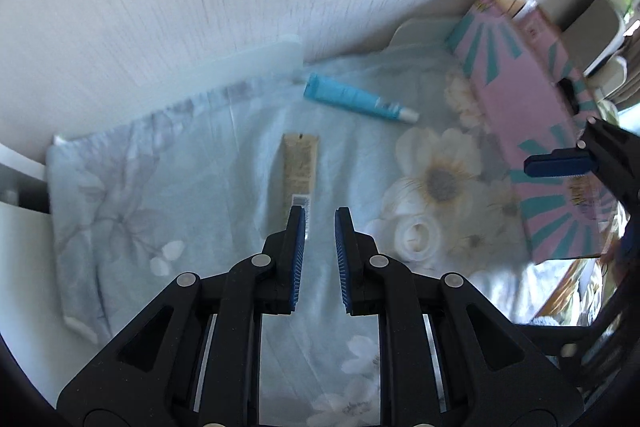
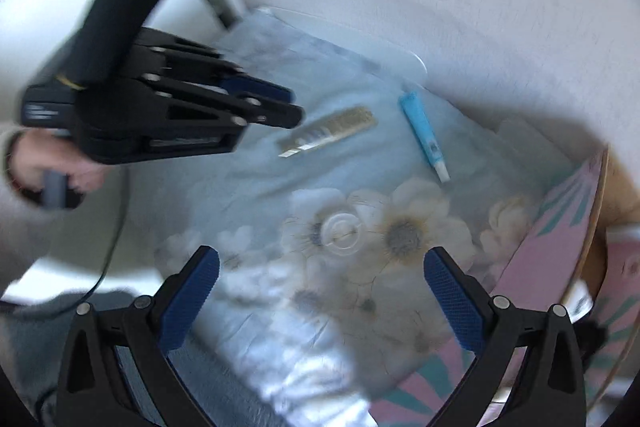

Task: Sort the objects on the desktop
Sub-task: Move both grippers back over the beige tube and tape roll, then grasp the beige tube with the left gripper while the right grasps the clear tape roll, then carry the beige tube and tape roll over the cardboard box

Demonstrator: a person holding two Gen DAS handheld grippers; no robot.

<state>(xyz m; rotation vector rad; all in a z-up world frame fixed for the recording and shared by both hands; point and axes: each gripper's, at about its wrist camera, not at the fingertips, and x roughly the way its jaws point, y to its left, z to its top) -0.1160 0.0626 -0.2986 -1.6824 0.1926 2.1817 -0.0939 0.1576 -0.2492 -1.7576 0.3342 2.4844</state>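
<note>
A tan sachet (image 1: 301, 169) lies on the floral blue cloth (image 1: 200, 187), just past my left gripper's tips. My left gripper (image 1: 320, 213) hovers above the cloth with a narrow gap between its pads, holding nothing. A blue tube (image 1: 358, 99) with a white cap lies farther back. In the right wrist view the sachet (image 2: 330, 133) and the tube (image 2: 424, 139) lie side by side, and the left gripper (image 2: 290, 107) hangs beside the sachet. My right gripper (image 2: 322, 277) is wide open and empty above a small clear round lid (image 2: 342, 231).
A pink and teal cardboard box (image 1: 532, 147) stands at the right, also in the right wrist view (image 2: 560, 247). A white wall runs behind the table. A translucent tray (image 1: 240, 67) lies under the cloth's far edge. The person's hand (image 2: 52, 163) holds the left gripper.
</note>
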